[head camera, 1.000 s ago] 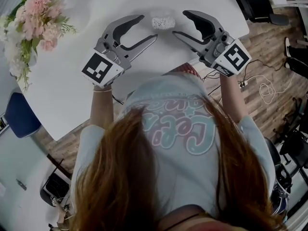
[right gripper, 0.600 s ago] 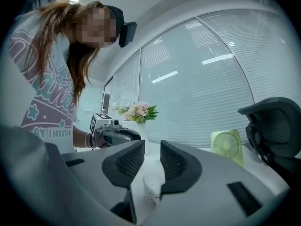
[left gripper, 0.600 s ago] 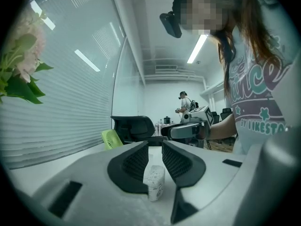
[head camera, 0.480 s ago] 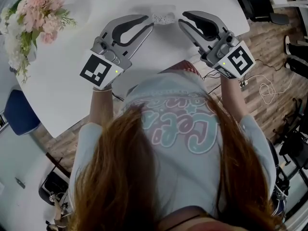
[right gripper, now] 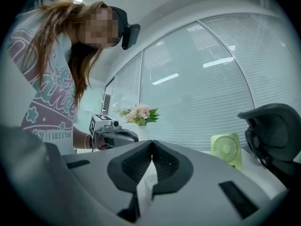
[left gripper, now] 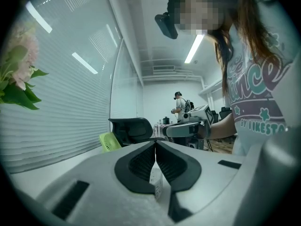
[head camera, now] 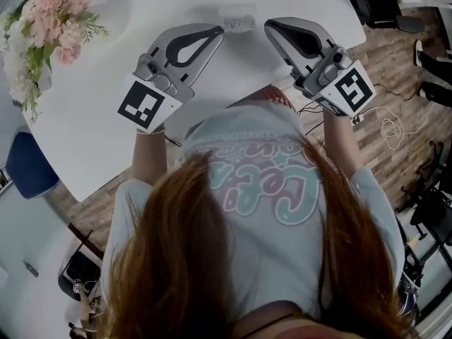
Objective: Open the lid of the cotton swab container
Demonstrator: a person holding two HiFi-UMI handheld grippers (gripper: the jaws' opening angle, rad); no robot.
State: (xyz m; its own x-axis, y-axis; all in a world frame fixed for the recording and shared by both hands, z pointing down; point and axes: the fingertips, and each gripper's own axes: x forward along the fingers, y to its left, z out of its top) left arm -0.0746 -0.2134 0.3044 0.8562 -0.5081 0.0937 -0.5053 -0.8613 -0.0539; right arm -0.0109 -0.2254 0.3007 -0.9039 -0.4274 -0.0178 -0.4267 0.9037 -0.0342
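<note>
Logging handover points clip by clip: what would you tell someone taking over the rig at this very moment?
Left gripper: jaws have just closed and are shut. Its tip touches the left end of the cotton swab container, with nothing clearly between the pads.
Right gripper: jaws have just closed and are shut. Its tip is a little short of the container's right end.
The container is between the two tips, on or just above the white table.
Done: both grippers are at the container.
Left: get a real hold and open it. Whether it is already ajar is too small to tell.
</note>
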